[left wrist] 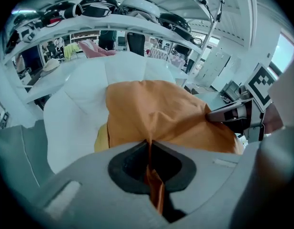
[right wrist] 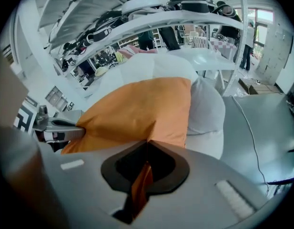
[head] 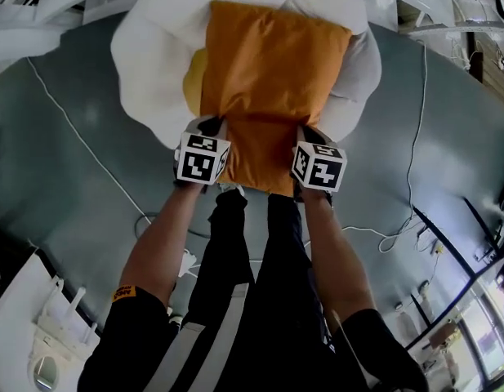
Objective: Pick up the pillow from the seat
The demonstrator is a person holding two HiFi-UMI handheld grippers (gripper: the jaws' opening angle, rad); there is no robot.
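Here, the orange pillow (head: 272, 72) is pinched between both hand-held grippers' closed jaws.

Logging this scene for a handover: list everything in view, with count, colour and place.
pillow: one, orange, on the seat, near edge towards the person
seat: one, white and puffy, under the pillow
yellow cushion: one, peeking out at the pillow's left side
floor: grey, all round the seat
cables: two, white, on the floor left and right of the seat
shelves: white, behind the seat, carrying black and white gear
legs: two, dark trousers with white stripes, below the pillow
left gripper: one, grey with black-and-white marker cube, shut on the pillow's near left corner
right gripper: one, same colours, shut on the pillow's near right corner
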